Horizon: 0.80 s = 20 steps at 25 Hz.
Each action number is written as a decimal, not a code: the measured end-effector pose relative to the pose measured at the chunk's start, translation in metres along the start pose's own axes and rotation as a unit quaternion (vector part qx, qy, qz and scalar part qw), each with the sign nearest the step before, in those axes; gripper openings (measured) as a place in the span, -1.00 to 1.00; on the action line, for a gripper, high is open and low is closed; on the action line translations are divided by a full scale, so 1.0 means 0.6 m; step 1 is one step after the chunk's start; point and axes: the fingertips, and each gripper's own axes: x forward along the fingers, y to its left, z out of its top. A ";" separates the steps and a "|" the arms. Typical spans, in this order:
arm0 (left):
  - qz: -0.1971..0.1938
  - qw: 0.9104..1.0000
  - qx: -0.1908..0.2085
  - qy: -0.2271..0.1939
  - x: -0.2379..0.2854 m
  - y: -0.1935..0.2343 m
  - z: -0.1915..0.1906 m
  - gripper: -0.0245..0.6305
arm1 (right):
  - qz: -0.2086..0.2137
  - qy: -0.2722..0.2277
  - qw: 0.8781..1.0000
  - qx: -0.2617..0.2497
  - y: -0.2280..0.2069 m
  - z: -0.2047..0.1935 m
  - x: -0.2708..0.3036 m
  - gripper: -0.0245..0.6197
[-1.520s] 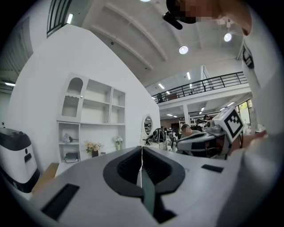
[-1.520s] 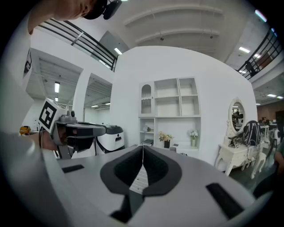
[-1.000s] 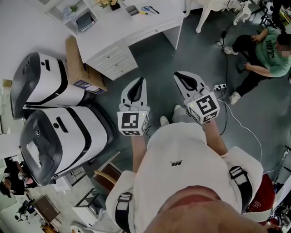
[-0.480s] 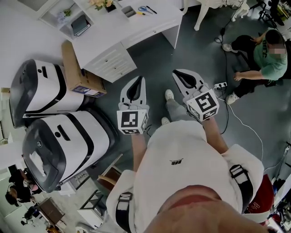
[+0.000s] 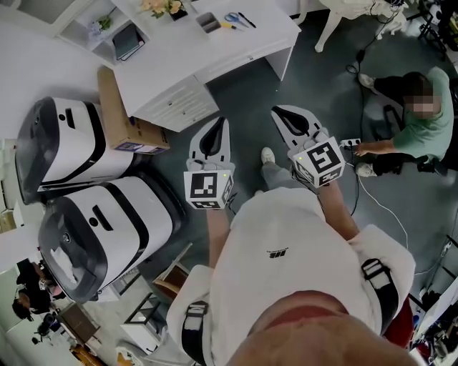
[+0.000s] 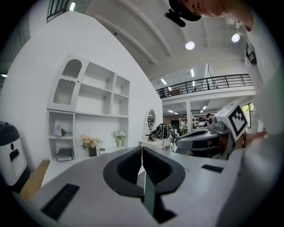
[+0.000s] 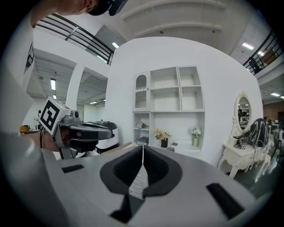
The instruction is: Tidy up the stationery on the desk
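Note:
The white desk (image 5: 187, 56) stands ahead at the top of the head view. On it lie blue-handled scissors (image 5: 231, 16), a dark pen (image 5: 244, 19) and a small grey box (image 5: 208, 22). My left gripper (image 5: 224, 121) and right gripper (image 5: 276, 111) are held side by side over the grey floor, well short of the desk. Both point toward it. The left gripper (image 6: 142, 148) has its jaws closed together with nothing between them. The right gripper (image 7: 142, 148) is likewise shut and empty.
Two large white-and-black machines (image 5: 68, 139) (image 5: 100, 229) and a cardboard box (image 5: 118, 107) stand to the left of the desk. A person (image 5: 411, 121) sits on the floor at the right by a power strip (image 5: 349, 143). A white shelf unit (image 7: 171, 106) rises behind the desk.
Both grippers and the wearer have advanced toward the desk, which now sits lower and larger in the head view. The seated person at the right has shifted. The jaws stay closed.

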 end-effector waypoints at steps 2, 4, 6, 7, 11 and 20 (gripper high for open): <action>0.002 1.000 0.001 0.003 0.031 0.008 0.005 -0.93 | 0.003 0.001 1.000 0.002 -0.028 0.002 0.021 -0.93; 0.006 1.000 0.001 0.006 0.059 0.016 0.010 -0.93 | 0.008 0.001 1.000 0.005 -0.053 0.004 0.040 -0.93; 0.010 1.000 0.003 0.010 0.086 0.023 0.014 -0.93 | 0.013 0.001 1.000 0.008 -0.077 0.005 0.059 -0.93; 0.013 1.000 0.004 0.012 0.099 0.027 0.015 -0.93 | 0.015 0.001 1.000 0.009 -0.089 0.006 0.068 -0.93; 0.022 1.000 0.005 0.018 0.145 0.038 0.021 -0.93 | 0.024 0.003 1.000 0.011 -0.133 0.008 0.097 -0.93; 0.042 0.999 0.007 0.020 0.228 0.049 0.035 -0.93 | 0.050 -0.001 0.999 0.010 -0.209 0.014 0.144 -0.93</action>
